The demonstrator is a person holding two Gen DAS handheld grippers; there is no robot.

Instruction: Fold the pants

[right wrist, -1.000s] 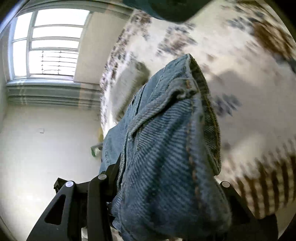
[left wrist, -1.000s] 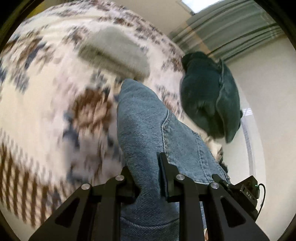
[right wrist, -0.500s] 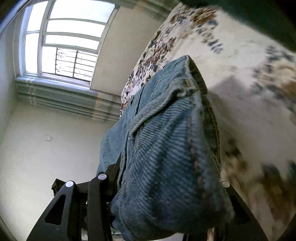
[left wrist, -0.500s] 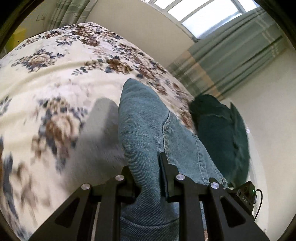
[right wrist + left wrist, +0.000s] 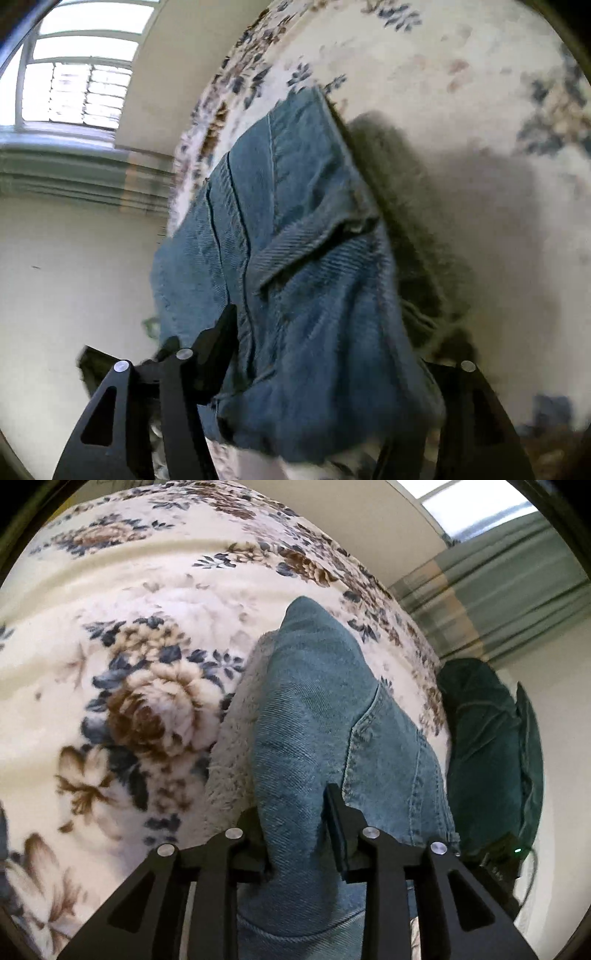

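The blue denim pants point(image 5: 317, 716) hang bunched between both grippers, close above the floral blanket point(image 5: 122, 657). My left gripper point(image 5: 295, 834) is shut on a fold of the denim near a back pocket seam. In the right wrist view my right gripper point(image 5: 321, 369) is shut on the thick waistband end of the pants point(image 5: 303, 258); the denim drapes over and hides its right finger. The pants cast a shadow on the blanket point(image 5: 461, 206) just under them.
A dark green garment point(image 5: 487, 746) lies on the blanket to the right of the pants. Beyond the bed edge are a pale wall, striped curtains point(image 5: 491, 602) and a window point(image 5: 77, 74).
Both grippers have carried the pants down toward the blanket; the blanket now looks much closer and the shadow under the denim has grown. Both grips are unchanged.
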